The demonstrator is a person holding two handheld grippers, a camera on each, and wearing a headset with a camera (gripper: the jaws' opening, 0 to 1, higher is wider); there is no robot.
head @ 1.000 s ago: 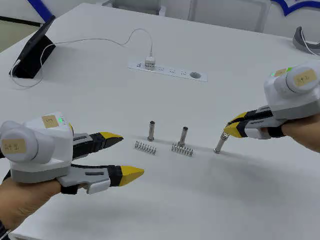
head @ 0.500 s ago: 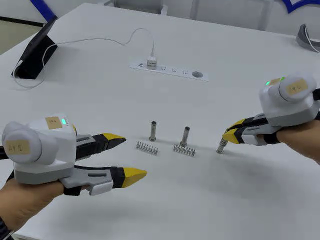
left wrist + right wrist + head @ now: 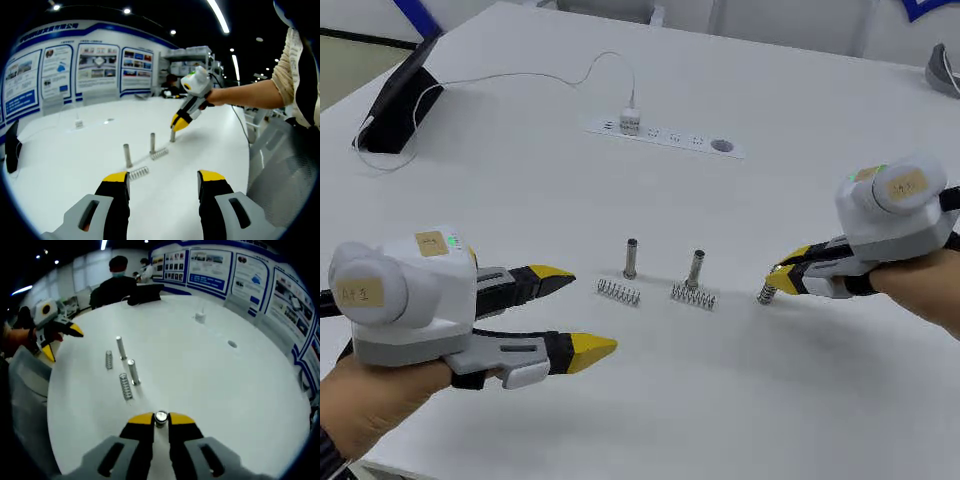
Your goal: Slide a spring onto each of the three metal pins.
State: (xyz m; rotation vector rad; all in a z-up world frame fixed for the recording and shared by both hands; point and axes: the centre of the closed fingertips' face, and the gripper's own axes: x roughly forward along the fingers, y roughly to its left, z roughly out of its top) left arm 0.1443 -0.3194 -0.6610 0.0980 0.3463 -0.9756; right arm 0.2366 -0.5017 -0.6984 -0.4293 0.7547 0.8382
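Note:
Two metal pins [image 3: 631, 257] [image 3: 696, 268] stand upright mid-table, and a spring [image 3: 618, 291] [image 3: 693, 296] lies flat in front of each. A third pin [image 3: 767, 293] stands to their right, with my right gripper [image 3: 780, 279] shut on its top. Its lower part looks ribbed, too small to tell more. The right gripper view shows that pin's round head [image 3: 160, 417] pinched between the yellow tips. My left gripper [image 3: 577, 309] hovers open at the lower left, apart from the springs. In the left gripper view, the near spring [image 3: 138, 173] lies just ahead of the open jaws.
A white power strip [image 3: 665, 137] with a plugged charger [image 3: 630, 122] and cable lies at the back. A black stand [image 3: 400, 95] sits at the far left. A grey object [image 3: 945, 70] rests at the far right. People sit beyond the table [image 3: 117, 282].
My right gripper has lowered with the third pin, which went from leaning to more upright and now shows shorter. The left gripper stays open in place. The camera has shifted slightly.

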